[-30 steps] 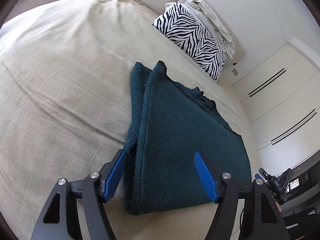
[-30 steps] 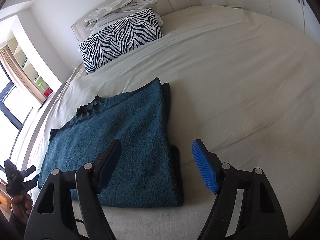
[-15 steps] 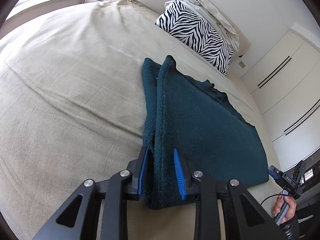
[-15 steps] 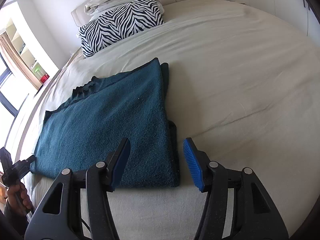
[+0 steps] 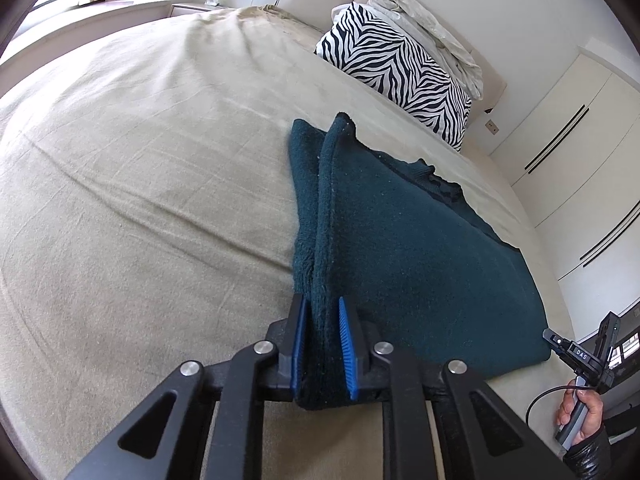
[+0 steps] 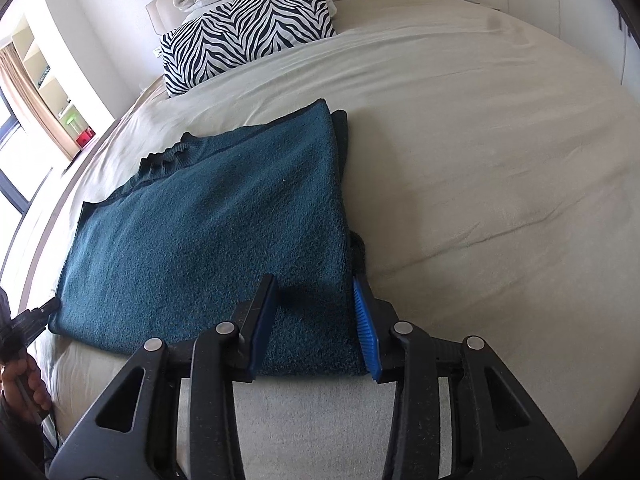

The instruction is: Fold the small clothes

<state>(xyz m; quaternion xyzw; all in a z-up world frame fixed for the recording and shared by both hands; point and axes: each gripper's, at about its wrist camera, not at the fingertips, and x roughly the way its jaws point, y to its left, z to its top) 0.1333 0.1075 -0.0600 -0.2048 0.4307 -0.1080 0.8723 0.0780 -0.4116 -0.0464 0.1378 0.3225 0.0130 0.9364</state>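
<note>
A dark teal knit sweater lies folded on the beige bed; it also shows in the right wrist view. My left gripper is shut on the sweater's near left corner, with thick fabric pinched between the blue pads. My right gripper is partly closed around the sweater's near right corner. Its blue pads straddle the folded edge with a gap still between them, and the fabric is not pinched.
A zebra-print pillow and a crumpled white duvet lie at the headboard. The beige bedsheet spreads wide to the left. White wardrobes stand to the right. The other hand-held gripper shows at the frame edge.
My left gripper closed on the sweater's left corner and has raised the edge slightly. My right gripper moved forward over the right corner and its jaws narrowed.
</note>
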